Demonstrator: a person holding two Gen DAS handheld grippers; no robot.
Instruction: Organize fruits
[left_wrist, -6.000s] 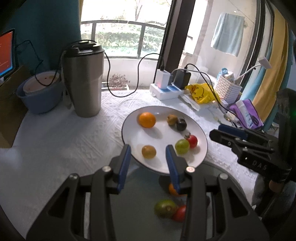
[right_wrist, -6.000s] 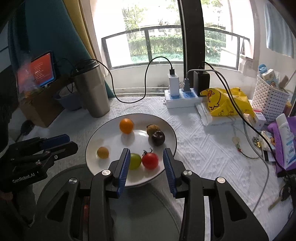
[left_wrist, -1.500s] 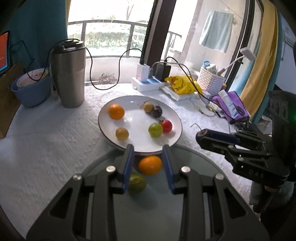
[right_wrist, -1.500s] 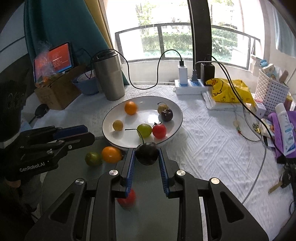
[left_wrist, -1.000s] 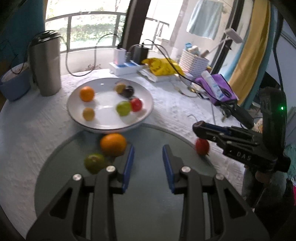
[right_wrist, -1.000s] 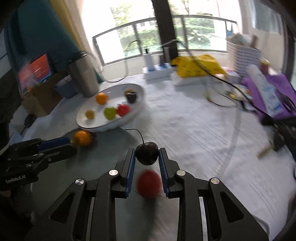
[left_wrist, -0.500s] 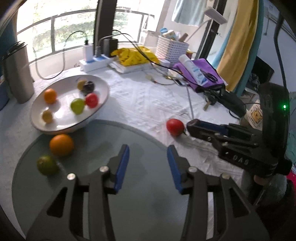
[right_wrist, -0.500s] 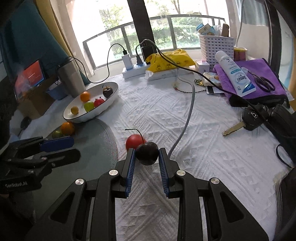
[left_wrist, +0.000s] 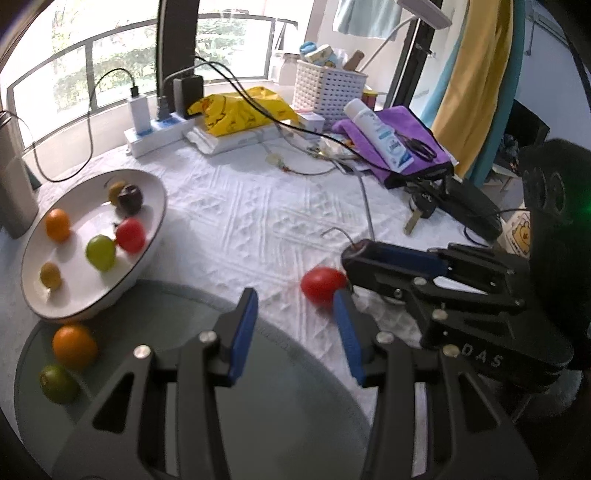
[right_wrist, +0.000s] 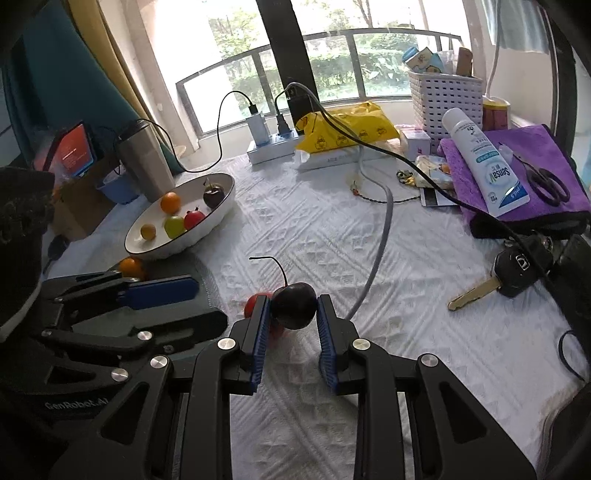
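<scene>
Right claw (right_wrist: 291, 314) pinching dark cherry (right_wrist: 294, 305) just above white-clothed tabletop (right_wrist: 424, 295) (stem curling up); left claw (left_wrist: 293, 314) spread, nothing between pads, jaws lately widening; red tomato (left_wrist: 322, 285) on cloth beside cherry; white plate (left_wrist: 151, 236) with fruit well apart at left

Grippers: two, the left gripper (left_wrist: 295, 314) and the right gripper (right_wrist: 290, 325)
Plates: one white plate (left_wrist: 155, 206)
Fruits on the plate: six; one orange (left_wrist: 57, 224); one small yellow fruit (left_wrist: 50, 275); one green fruit (left_wrist: 100, 252); one red fruit (left_wrist: 130, 234); one dark cherry (left_wrist: 129, 198); one brownish fruit (left_wrist: 115, 189) behind it
Fruits off the plate: four; one orange fruit (left_wrist: 74, 346); one green one (left_wrist: 57, 384); one red tomato (left_wrist: 322, 285); one dark stemmed cherry (right_wrist: 294, 305)
Baskets: one white basket (left_wrist: 328, 90)
Keys: one car key (right_wrist: 508, 271)
</scene>
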